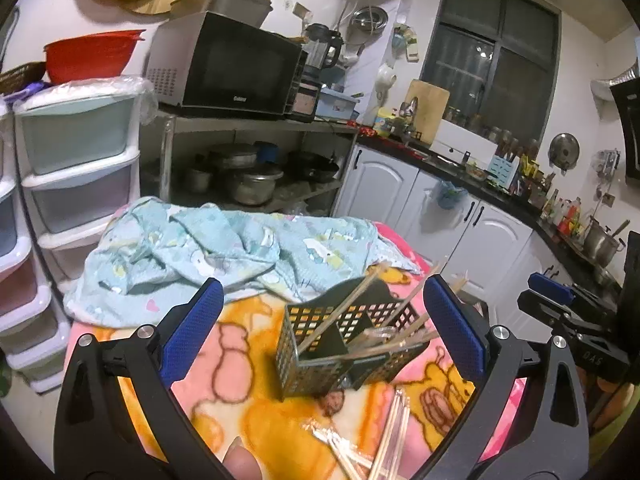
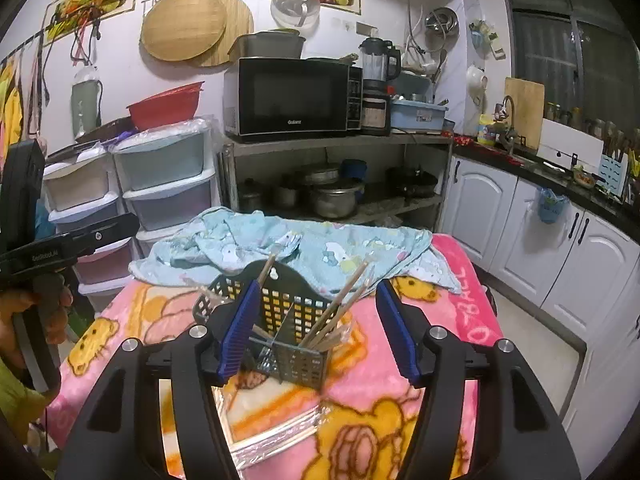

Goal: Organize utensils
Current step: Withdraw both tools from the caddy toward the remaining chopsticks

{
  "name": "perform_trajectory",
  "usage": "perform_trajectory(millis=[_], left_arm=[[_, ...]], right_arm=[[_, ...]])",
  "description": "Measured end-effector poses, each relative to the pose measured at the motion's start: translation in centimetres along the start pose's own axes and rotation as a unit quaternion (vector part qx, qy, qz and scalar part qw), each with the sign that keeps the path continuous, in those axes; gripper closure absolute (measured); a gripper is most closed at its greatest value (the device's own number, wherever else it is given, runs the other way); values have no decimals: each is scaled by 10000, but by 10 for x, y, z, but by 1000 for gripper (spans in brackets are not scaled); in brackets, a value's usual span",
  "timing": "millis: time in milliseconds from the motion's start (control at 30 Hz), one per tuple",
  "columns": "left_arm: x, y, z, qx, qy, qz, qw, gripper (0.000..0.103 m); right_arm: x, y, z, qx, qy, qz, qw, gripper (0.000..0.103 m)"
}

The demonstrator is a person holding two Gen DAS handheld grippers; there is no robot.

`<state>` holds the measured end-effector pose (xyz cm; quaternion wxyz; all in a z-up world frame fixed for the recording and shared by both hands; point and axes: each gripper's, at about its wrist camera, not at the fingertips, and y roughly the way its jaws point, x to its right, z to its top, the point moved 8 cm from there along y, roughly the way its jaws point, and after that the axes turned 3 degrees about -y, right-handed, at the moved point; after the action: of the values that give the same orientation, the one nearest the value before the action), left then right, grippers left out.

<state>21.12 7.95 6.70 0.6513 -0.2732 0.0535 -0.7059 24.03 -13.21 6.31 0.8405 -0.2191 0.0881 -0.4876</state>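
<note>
A black perforated utensil caddy [image 1: 344, 344] stands on a pink cartoon blanket [image 1: 224, 376], with several wooden chopsticks [image 1: 340, 308] and clear plastic utensils leaning in its compartments. My left gripper [image 1: 320, 328] is open, its blue pads on either side of the caddy, not touching it. Loose wrapped utensils [image 1: 372, 440] lie on the blanket in front of it. In the right wrist view the caddy [image 2: 288, 320] sits between the blue pads of my open right gripper [image 2: 316, 328]. A clear packet [image 2: 272, 432] lies below it. The right gripper also shows in the left wrist view [image 1: 568, 312].
A crumpled light blue cloth [image 1: 224, 252] lies across the far part of the blanket. Plastic drawer towers [image 1: 76, 176] stand at the left. A metal shelf with a microwave [image 2: 292, 96] and pots is behind. White cabinets [image 2: 520, 232] run along the right.
</note>
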Motion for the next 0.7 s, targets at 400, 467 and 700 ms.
perform_trajectory(millis=[400,467,700], left_arm=[[-3,7,-39,-379,16,91,9992,11],[-4,10,-47,-465,20,103,9989,11],[-1,18,-75,-752,106,126,9970,11]], right_arm=[[-8,10,-31,-356,49,58,9993,43],[-8,12,-37,-428,61,60,9990,43],[-11,18,-60,-669,37,77,9977,43]])
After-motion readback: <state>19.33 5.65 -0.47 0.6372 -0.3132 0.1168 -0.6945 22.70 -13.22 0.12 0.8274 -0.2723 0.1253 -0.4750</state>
